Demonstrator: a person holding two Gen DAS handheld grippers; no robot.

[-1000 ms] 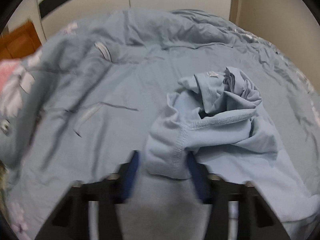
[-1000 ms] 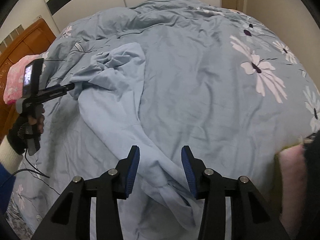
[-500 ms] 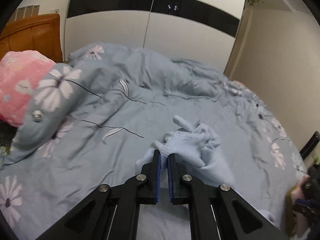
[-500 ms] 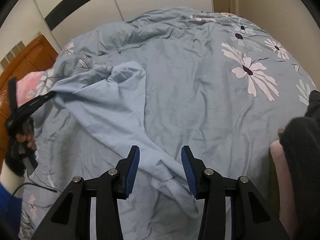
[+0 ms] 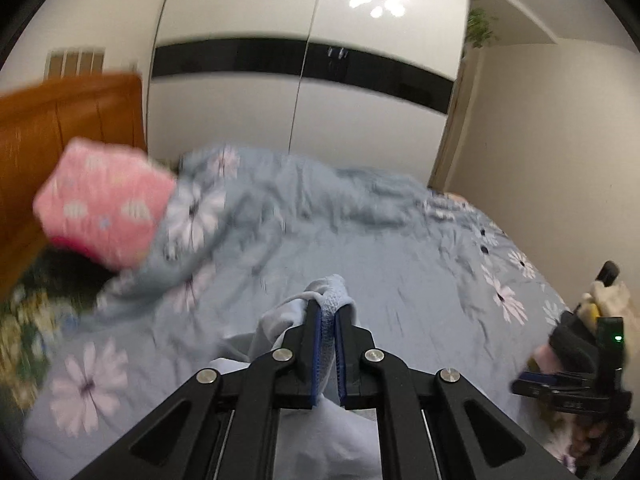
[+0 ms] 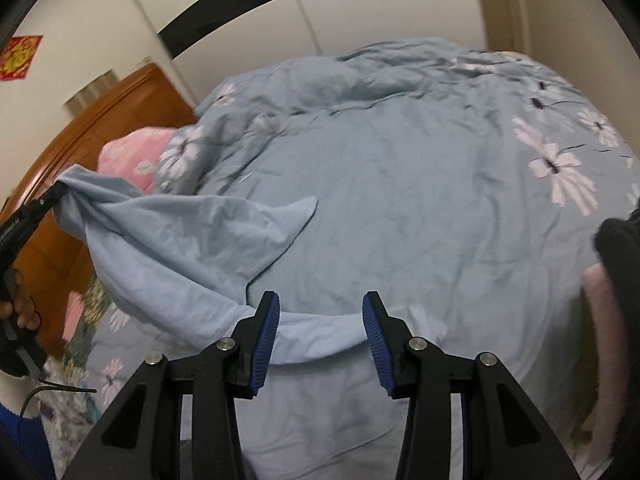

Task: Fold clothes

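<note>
Left tongs (image 5: 328,320) pinch a bunched edge of the pale-blue soft cotton garment (image 6: 192,240), lifted at 9 o'clock over the floral blue bed (image 6: 420,200); right tongs (image 6: 320,340) spread w/ hem between—light, floppy, grab hem corner.

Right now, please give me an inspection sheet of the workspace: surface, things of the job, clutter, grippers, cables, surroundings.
Surface: bed with a blue flowered duvet, wrinkled toward the far side.
Job's things: one light blue garment, lifted at one end and draped down to the near edge of the bed.
Clutter: pink flowered pillow at the headboard; pink and dark cloth at the right edge, blurred.
Grippers: left gripper is shut on a bunched edge of the garment; right gripper is open, with the garment's lower edge lying between its fingers, not clamped.
Cables: a thin dark cable below the left hand.
Surroundings: wooden headboard, white wardrobe with a black band, plain wall.
</note>
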